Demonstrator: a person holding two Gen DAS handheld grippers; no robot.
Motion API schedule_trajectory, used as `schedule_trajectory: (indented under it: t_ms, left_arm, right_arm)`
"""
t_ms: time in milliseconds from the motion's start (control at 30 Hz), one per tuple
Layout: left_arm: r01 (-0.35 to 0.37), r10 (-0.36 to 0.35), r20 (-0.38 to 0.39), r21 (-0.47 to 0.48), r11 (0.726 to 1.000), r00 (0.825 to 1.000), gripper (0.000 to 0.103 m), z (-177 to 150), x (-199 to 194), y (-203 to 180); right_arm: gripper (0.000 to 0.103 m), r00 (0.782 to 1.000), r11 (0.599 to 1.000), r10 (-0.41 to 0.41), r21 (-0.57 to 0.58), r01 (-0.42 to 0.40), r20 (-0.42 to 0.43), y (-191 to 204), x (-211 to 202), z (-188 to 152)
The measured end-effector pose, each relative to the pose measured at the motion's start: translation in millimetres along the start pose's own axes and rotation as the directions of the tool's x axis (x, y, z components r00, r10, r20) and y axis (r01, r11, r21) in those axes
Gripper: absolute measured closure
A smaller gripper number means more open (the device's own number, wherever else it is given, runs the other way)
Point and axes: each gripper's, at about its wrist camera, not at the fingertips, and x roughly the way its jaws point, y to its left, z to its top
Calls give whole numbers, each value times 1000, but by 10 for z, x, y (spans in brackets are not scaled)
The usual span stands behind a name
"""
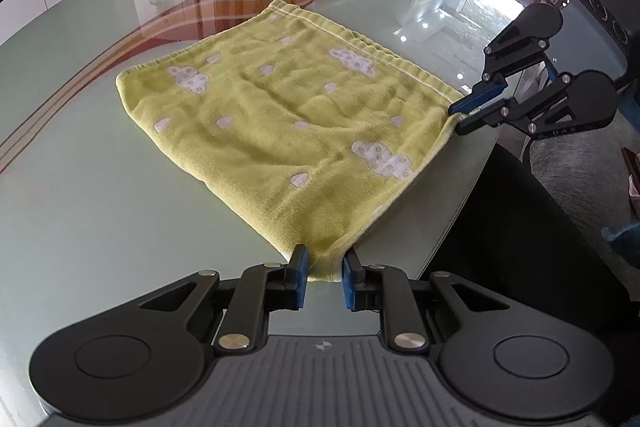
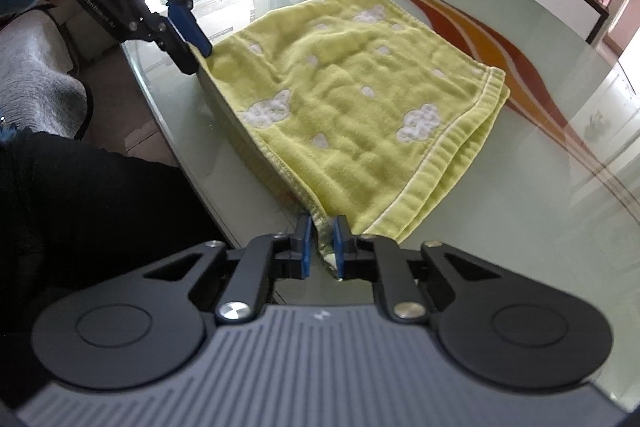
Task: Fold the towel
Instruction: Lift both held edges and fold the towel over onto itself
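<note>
— Lying flat on the glass tabletop (image 1: 80, 155) is the yellow-green towel (image 1: 280, 123), already doubled over, with white cloud shapes scattered across its upper layer. Where do the two tools sit?

— Both are at the side of the towel nearest the tabletop's curved edge. The left gripper (image 1: 324, 279) has one corner of the cloth between its blue pads (image 1: 301, 281); the jaws stand a little apart, with the bunched corner filling the gap, so it looks like a light pinch rather than a tight clamp. From the right wrist view the same gripper (image 2: 196, 53) shows its fingers closed down to a narrow tip on that corner.

— And the other one?

— The right gripper (image 2: 320, 247) has the neighbouring corner, a thin fold of fabric standing upright between its pads (image 2: 305, 247). Its jaws are nearly together, the cloth pressed against the right pad. In the left wrist view it (image 1: 460, 115) is pinched on the far corner, fingers close together.

— How does the cloth lie between them?

— The edge joining the two held corners is lifted slightly and runs along the tabletop's rim. The rest of the towel rests on the glass, lightly wrinkled. On the right-hand side the hemmed edges of the two layers (image 2: 472, 131) are stacked, the lower one poking out a little.

— Anything else nearby?

— A dark-clothed part of the person (image 2: 80, 203) beside the tabletop.
</note>
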Motion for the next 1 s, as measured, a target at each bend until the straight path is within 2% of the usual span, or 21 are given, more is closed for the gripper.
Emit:
schedule_trajectory:
  t_ms: [200, 467, 800, 1000]
  left_arm:
    - [-26, 26, 4, 13, 1000, 1000, 81, -33, -15, -70]
    - [-51, 51, 52, 0, 999, 997, 81, -84, -195, -136]
    - [-101, 101, 115, -9, 995, 988, 81, 61, -419, -43]
    - [-122, 120, 115, 11, 992, 986, 81, 124, -457, -29]
  right_arm:
    - [94, 1000, 1000, 9, 4, -9, 7, 33, -38, -2]
    - [94, 999, 1000, -5, 7, 5, 51, 60, -197, 28]
    - [94, 995, 999, -49, 9, 49, 81, 32, -257, 167]
    - [94, 993, 997, -73, 19, 72, 97, 6, -294, 226]
